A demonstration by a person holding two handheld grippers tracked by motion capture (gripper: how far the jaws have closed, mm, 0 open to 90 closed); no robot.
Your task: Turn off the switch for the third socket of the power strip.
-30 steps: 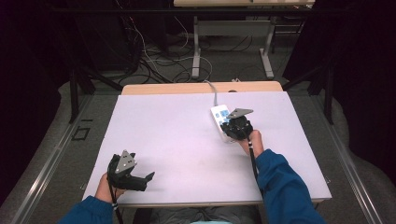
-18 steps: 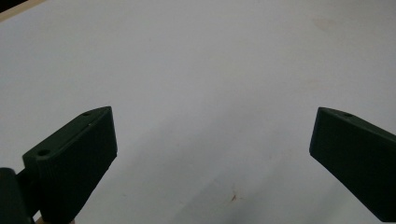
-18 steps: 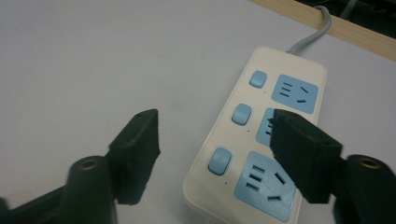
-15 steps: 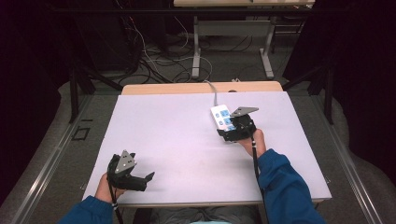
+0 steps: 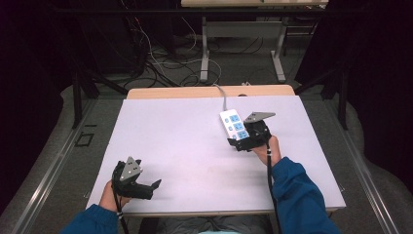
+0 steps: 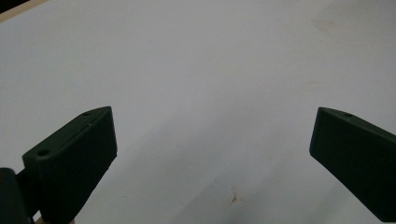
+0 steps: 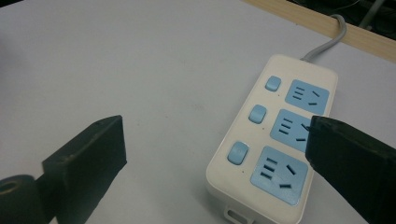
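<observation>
Comparing this moment with the high view of a second ago, the right gripper (image 5: 246, 141) is seen to have drawn back a little toward the person's side of the desk (image 5: 170, 131); it was over the near half of the power strip (image 5: 234, 124) and is now at its near end. The power strip itself has not been moved: it lies on the right half of the desk, its grey cord (image 5: 224, 97) running off over the far edge. The left gripper (image 5: 141, 187) has been kept where it was, near the front left corner, released and with nothing between its jaws.

In the right gripper view the jaws are spread wide. One jaw is seen over the bare desk to the left of the power strip (image 7: 275, 140), the other over its sockets, near the middle socket (image 7: 292, 125). Nothing is grasped. From this it is judged that the power strip is being approached or lined up for, perhaps for one of its three switches (image 7: 258, 113), and that no hold or press has yet been made.

Whether the right-hand jaw touches the strip's face or only hangs above it cannot be told. The strip's near corner is cut off at the bottom of that view, and whether the switches are on or off cannot be read.
</observation>
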